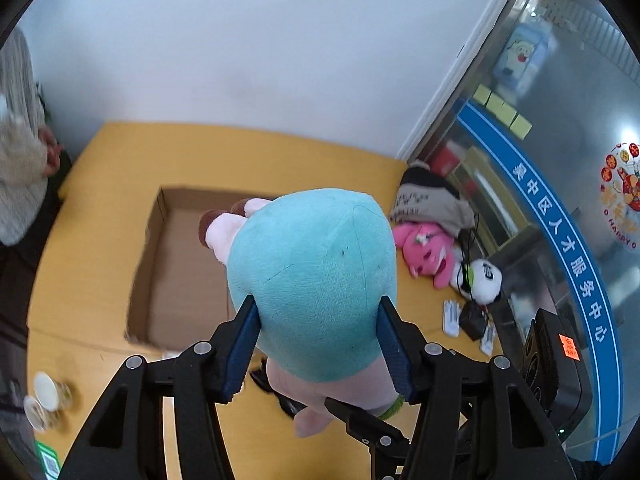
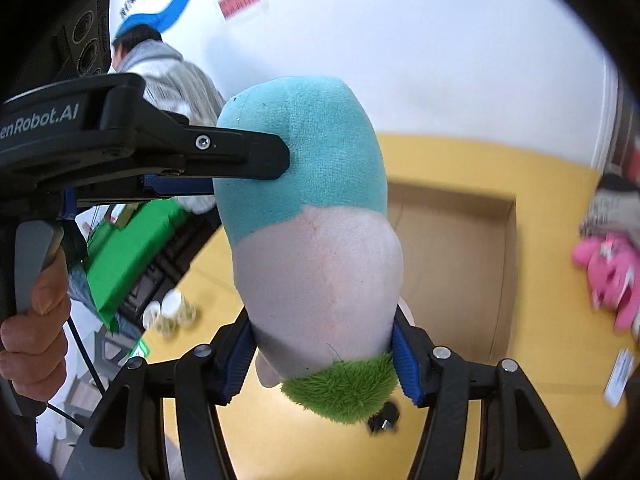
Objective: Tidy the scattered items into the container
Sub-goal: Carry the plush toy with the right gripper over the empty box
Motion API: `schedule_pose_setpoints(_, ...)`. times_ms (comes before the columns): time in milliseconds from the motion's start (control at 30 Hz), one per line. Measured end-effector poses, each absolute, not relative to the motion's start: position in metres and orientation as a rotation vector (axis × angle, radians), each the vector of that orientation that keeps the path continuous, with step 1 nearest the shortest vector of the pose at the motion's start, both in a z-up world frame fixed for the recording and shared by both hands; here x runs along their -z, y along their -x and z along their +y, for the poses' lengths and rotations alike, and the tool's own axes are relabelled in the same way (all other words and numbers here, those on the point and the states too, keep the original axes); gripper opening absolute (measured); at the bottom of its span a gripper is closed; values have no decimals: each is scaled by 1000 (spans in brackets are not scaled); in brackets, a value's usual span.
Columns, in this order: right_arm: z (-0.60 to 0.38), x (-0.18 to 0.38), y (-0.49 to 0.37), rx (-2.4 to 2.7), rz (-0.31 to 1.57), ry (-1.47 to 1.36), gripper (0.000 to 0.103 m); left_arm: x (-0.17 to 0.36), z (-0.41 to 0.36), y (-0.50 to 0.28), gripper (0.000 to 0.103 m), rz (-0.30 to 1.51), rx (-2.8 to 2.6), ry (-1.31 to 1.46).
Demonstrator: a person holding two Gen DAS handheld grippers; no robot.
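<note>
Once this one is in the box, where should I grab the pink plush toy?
Probably across its body, coming from above. The pink plush toy lies flat on the yellow table with limbs spread; the brown bag and panda toy crowd its ends, so close across the free sides.

1. Our left wrist view looks forward and steeply down along the left gripper [image 1: 316, 344], very near the plush toy [image 1: 316, 272] that fills its middle; beyond lie the cardboard box [image 1: 180, 272] and the far edge of the yellow table [image 1: 248, 152] at the white wall.
2. Our right wrist view looks down along the right gripper [image 2: 324, 360], just as near the plush toy [image 2: 316, 240], facing the table's far edge.
3. Both share the toy, the cardboard box [image 2: 460, 260], the pink plush [image 1: 428, 252] [image 2: 608, 276] and the yellow table [image 2: 500, 168]. The right view also shows the left gripper [image 2: 248, 156].
</note>
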State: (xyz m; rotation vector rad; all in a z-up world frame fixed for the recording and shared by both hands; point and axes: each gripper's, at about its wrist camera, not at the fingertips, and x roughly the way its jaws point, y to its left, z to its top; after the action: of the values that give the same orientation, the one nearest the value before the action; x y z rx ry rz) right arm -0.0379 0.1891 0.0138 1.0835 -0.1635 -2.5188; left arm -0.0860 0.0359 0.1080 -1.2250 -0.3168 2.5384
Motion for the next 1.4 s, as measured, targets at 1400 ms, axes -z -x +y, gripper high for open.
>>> schedule_pose_setpoints(1400, 91, 124, 300, 2395, -412, -1484, 59, 58, -83, 367, 61, -300, -2301, 1592)
